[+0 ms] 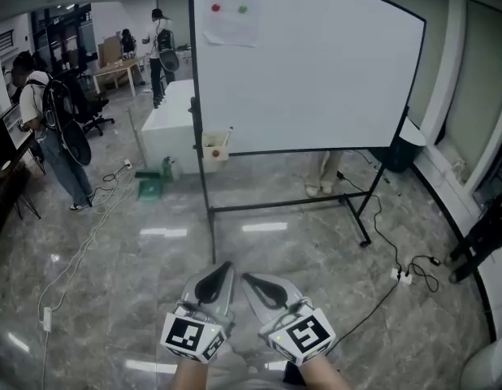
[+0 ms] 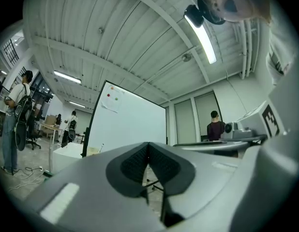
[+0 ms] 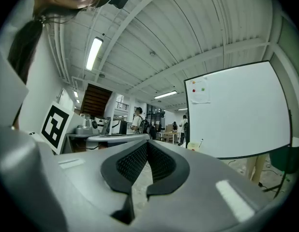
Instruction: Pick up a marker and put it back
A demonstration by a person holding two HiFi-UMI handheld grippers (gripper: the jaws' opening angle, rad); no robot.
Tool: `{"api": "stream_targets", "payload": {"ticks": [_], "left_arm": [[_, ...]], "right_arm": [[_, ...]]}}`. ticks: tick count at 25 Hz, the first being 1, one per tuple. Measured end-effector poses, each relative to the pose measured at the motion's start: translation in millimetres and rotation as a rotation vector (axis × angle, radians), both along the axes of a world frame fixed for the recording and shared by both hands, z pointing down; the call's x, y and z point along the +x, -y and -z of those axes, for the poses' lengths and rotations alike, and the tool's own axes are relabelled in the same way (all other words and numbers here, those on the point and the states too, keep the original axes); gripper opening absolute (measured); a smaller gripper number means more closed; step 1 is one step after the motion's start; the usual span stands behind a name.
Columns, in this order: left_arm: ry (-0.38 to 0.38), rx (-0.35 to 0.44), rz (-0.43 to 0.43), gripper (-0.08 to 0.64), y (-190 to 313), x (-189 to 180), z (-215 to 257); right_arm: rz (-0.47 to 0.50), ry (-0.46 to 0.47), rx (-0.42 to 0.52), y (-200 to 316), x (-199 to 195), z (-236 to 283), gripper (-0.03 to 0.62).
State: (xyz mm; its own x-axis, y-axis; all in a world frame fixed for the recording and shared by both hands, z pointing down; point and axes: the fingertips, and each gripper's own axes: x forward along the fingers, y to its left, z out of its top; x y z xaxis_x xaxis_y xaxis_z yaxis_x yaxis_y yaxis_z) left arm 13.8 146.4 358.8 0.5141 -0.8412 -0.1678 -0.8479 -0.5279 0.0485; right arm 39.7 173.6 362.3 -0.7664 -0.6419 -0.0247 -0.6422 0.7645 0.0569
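Observation:
A marker stands upright in a small tan holder at the lower left edge of the whiteboard. My left gripper and right gripper hang side by side low in the head view, well short of the board. Both are shut with nothing between their pads. In the left gripper view the shut left gripper points up towards the whiteboard. The right gripper is likewise shut, with the whiteboard and the holder to its right.
The whiteboard stands on a black frame over a glossy marble floor. Cables and a power strip lie at the right, another cable at the left. A white counter and people are at the back left.

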Motion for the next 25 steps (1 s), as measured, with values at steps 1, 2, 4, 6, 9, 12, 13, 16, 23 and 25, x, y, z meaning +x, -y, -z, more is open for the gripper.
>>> {"api": "stream_targets", "payload": {"ticks": [1,2,4,6,9,12,13,16,23,25], "left_arm": [[0.001,0.001,0.002,0.000,2,-1,0],[0.001,0.001,0.003,0.000,5,-1,0],[0.001,0.002,0.004,0.000,11,-2,0],[0.002,0.000,0.007,0.000,22,-4,0],[0.001,-0.006,0.005,0.000,45,-9,1],[0.003,-0.014,0.000,0.000,74,-15,2],[0.002,-0.016,-0.001,0.000,85,-18,3],[-0.002,-0.015,-0.008,0.000,120,-31,7],[-0.004,-0.009,-0.031,0.000,209,-61,14],[-0.002,-0.008,-0.039,0.000,229,-66,14]], "right_arm": [[0.005,0.003,0.000,2,-1,1,0.000],[0.007,0.003,0.001,4,-2,0,0.000],[0.001,0.002,0.005,11,-1,0,0.002],[-0.009,0.011,0.010,23,-1,1,0.002],[-0.021,0.019,0.009,48,-3,4,0.002],[-0.034,0.002,-0.004,79,-8,3,0.002],[-0.037,-0.002,-0.006,90,-10,3,0.002],[-0.045,-0.004,-0.004,125,-23,7,0.002],[-0.074,-0.011,0.002,214,-53,13,0.002],[-0.091,-0.005,0.001,237,-57,12,0.002]]}}
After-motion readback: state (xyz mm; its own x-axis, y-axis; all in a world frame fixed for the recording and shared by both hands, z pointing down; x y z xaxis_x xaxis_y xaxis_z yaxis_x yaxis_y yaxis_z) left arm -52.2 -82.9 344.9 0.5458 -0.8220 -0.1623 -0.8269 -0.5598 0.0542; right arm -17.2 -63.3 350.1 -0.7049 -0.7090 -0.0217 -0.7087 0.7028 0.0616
